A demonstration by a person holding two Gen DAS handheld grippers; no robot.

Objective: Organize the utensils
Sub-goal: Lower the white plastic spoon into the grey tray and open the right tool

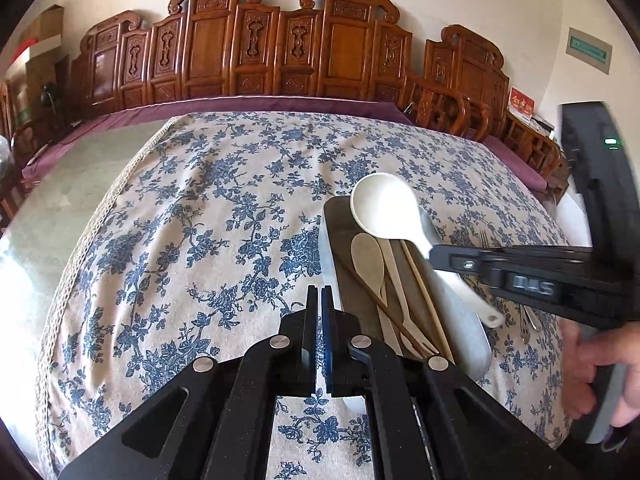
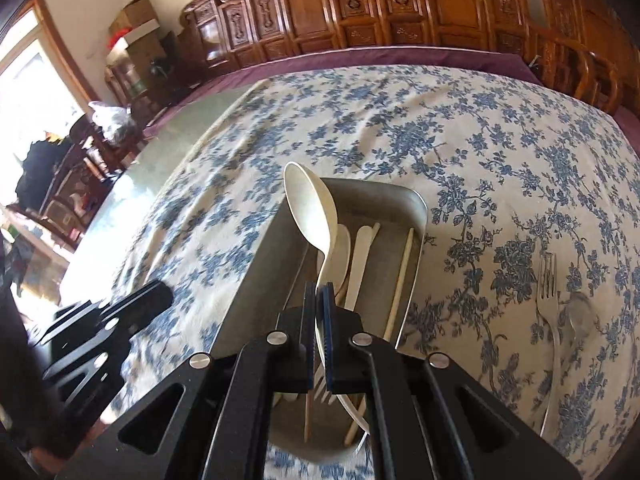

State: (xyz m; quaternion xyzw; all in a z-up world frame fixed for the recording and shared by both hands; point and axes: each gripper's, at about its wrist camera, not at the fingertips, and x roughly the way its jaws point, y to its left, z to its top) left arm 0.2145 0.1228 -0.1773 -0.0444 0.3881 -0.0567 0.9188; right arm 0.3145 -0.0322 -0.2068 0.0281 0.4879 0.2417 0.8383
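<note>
White ladle (image 2: 310, 208), pinched by its handle in the right gripper (image 2: 319, 334) fingers, hangs over the grey tray (image 2: 418, 204) on the flowered desk (image 1: 208, 208); the step looks like delivery. Next move: lower it, then release. The left gripper (image 1: 319, 342) is closed on nothing, near the tray's left side. Inside: roughly five pale wooden pieces. Outside, right: one metal fork (image 2: 549, 300) and one metal spoon (image 2: 576, 320).
</note>
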